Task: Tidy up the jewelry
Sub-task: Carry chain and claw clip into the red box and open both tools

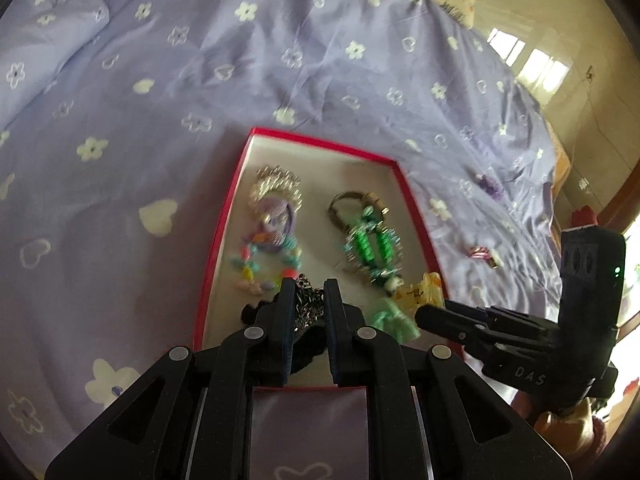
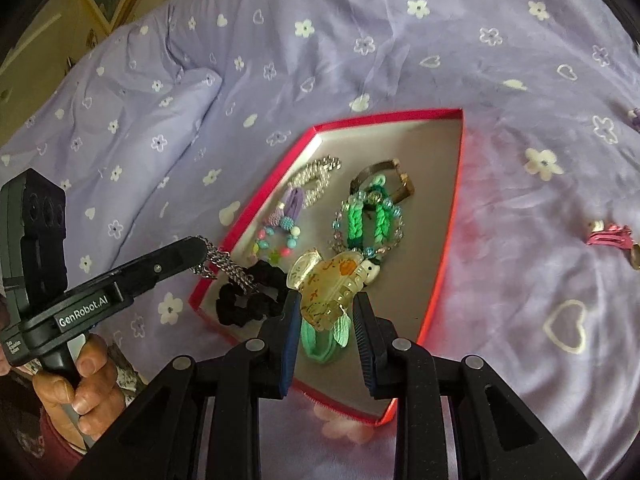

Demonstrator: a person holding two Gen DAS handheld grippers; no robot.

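Both tools: left tool (image 1: 308, 284) pinches silver chain (image 2: 224, 264); right tool (image 2: 326, 298) wide around clip (image 2: 328, 284).

Both wrist views close above the shared red box (image 1: 224, 236).

The left gripper (image 2: 200, 246) reads "GenRobot.AI" in white along its side, and the right gripper (image 1: 424, 314) reads "DAS" on its body.

Lilac bedsheet (image 1: 168, 92) with white flowers and hearts — glossy tiled floor (image 1: 560, 68) beyond it.
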